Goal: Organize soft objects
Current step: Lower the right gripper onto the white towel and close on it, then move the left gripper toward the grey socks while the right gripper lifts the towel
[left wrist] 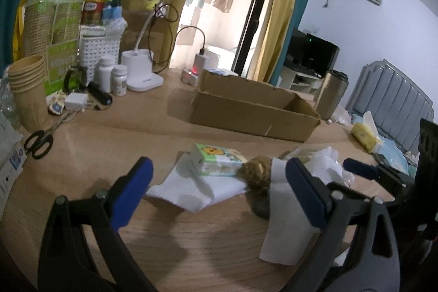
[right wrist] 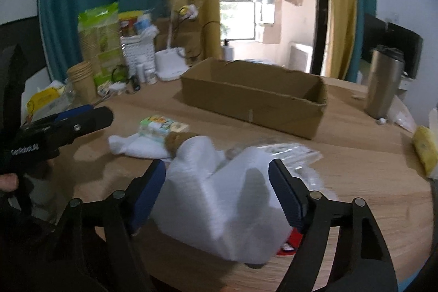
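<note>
While both grippers are held low over the wooden table, their jaws are seen spread apart and nothing is clamped in either. In the left wrist view, the left gripper is aimed at a white cloth lying flat on the table, with a green tissue pack resting on the cloth's far edge. Just beside the pack, a brown fuzzy item is seen, touching the cloth; what it is cannot be told. A white paper sheet is draped across the inner face of that gripper's right finger, though whether it is touched cannot be told.

In the right wrist view, the right gripper is set around a crumpled white towel, which fills the gap between the blue fingers; the jaws are not closed on it. A red object is partly hidden under the towel's near corner, and a clear plastic wrapper is seen behind it. The left gripper is visible at the left edge of this view, well apart from the towel.

Beyond the soft things, an open cardboard box is placed near the middle of the table. A steel tumbler is stood to its right, and a desk lamp to its left
</note>
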`<state>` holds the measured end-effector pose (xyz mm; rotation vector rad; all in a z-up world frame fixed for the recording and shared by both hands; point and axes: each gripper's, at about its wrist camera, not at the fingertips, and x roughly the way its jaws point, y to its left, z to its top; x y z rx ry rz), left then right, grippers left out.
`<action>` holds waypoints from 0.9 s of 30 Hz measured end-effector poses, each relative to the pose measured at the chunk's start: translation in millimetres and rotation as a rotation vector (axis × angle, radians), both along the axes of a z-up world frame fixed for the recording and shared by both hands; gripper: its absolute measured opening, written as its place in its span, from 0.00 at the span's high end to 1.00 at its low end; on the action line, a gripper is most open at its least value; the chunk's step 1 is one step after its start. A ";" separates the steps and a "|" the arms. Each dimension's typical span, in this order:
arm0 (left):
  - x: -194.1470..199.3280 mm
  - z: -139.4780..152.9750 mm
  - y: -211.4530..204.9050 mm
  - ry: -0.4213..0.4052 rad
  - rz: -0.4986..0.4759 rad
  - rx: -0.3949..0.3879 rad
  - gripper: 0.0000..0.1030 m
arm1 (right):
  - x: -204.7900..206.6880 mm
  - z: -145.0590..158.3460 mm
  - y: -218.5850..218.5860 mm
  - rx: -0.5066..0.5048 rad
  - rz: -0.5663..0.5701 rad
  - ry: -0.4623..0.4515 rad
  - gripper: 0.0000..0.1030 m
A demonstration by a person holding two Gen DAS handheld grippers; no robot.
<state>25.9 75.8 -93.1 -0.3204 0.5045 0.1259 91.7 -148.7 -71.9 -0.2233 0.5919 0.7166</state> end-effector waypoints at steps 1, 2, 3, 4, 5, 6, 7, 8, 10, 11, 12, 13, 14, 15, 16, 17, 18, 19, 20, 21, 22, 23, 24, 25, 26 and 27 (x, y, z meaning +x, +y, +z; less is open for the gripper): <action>0.3 -0.8 1.0 0.002 0.001 -0.003 0.04 | -1.3 -0.9 2.3 -0.003 0.009 0.004 0.31; 0.4 -1.3 1.4 0.003 0.002 -0.004 0.04 | -2.2 -2.6 5.6 -0.005 0.023 0.009 0.36; 0.7 -1.6 2.0 0.003 0.003 -0.004 0.04 | -3.0 -3.8 8.8 -0.006 0.032 0.011 0.37; 0.5 -1.6 1.5 0.005 0.003 -0.004 0.04 | -3.5 -4.0 10.1 -0.006 0.036 0.014 0.42; 0.6 -1.6 1.1 0.006 0.004 -0.003 0.04 | -3.6 -5.1 11.9 -0.005 0.044 0.020 0.46; 0.4 -1.5 1.0 0.005 0.004 -0.003 0.04 | -3.4 -6.5 13.5 -0.005 0.053 0.026 0.48; 0.7 -1.5 1.0 0.005 0.004 -0.002 0.04 | -3.6 -7.4 14.0 -0.007 0.058 0.031 0.52; 0.6 -1.5 1.3 0.005 0.003 -0.003 0.04 | -2.9 -9.8 15.7 -0.017 0.068 0.041 0.59; 1.7 -1.5 0.6 0.009 0.001 -0.001 0.04 | -3.7 -12.7 17.3 -0.025 0.078 0.050 0.78; 2.2 -1.3 -0.3 0.012 -0.001 0.001 0.04 | -3.3 -13.6 17.2 -0.024 0.083 0.056 0.88; 3.1 -1.4 -0.5 0.015 -0.002 0.002 0.04 | -4.1 -13.8 17.5 -0.020 0.086 0.059 0.90; 3.7 -1.4 -1.7 0.017 -0.003 0.004 0.04 | -4.0 -12.5 16.2 -0.012 0.081 0.055 0.91; 4.5 -1.3 -2.7 0.019 -0.005 0.007 0.04 | -3.7 -11.1 14.9 -0.006 0.078 0.051 0.92; 5.5 -1.1 -3.3 0.021 -0.007 0.009 0.04 | -4.0 -9.4 13.4 0.004 0.082 0.047 0.92; 5.7 -0.7 -5.0 0.022 -0.009 0.011 0.04 | -4.5 -6.9 12.0 0.015 0.086 0.044 0.92; 6.0 -0.4 -6.7 0.023 -0.011 0.014 0.04 | -4.4 -3.6 9.7 0.027 0.084 0.035 0.92; 6.9 -0.1 -7.9 0.024 -0.015 0.018 0.04 | -4.9 -0.3 6.6 0.037 0.084 0.029 0.92; 7.4 0.0 -9.6 0.025 -0.018 0.020 0.04 | -4.8 3.5 3.5 0.051 0.084 0.023 0.92; 8.1 0.1 -11.4 0.027 -0.022 0.022 0.04 | -3.6 8.8 -0.9 0.069 0.077 0.014 0.92; 9.2 0.3 -13.0 0.029 -0.027 0.025 0.04 | -1.7 14.6 -6.2 0.086 0.068 0.004 0.92; 9.4 0.4 -14.8 0.030 -0.031 0.028 0.04 | -1.0 17.8 -9.9 0.095 0.062 -0.004 0.92; 9.9 0.6 -16.6 0.032 -0.035 0.030 0.04 | 1.5 23.5 -15.5 0.103 0.045 -0.022 0.92; 10.9 0.9 -18.3 0.033 -0.039 0.034 0.04 | 3.7 28.0 -19.9 0.110 0.030 -0.036 0.92; 11.6 1.1 -20.0 0.034 -0.043 0.036 0.04 | 6.0 32.4 -25.7 0.119 0.016 -0.046 0.92; 12.2 1.0 -21.4 0.036 -0.046 0.038 0.04 | 10.0 37.5 -33.3 0.129 -0.005 -0.060 0.92; 13.0 1.0 -22.8 0.037 -0.049 0.040 0.04 | 10.8 40.1 -37.8 0.132 -0.019 -0.068 0.92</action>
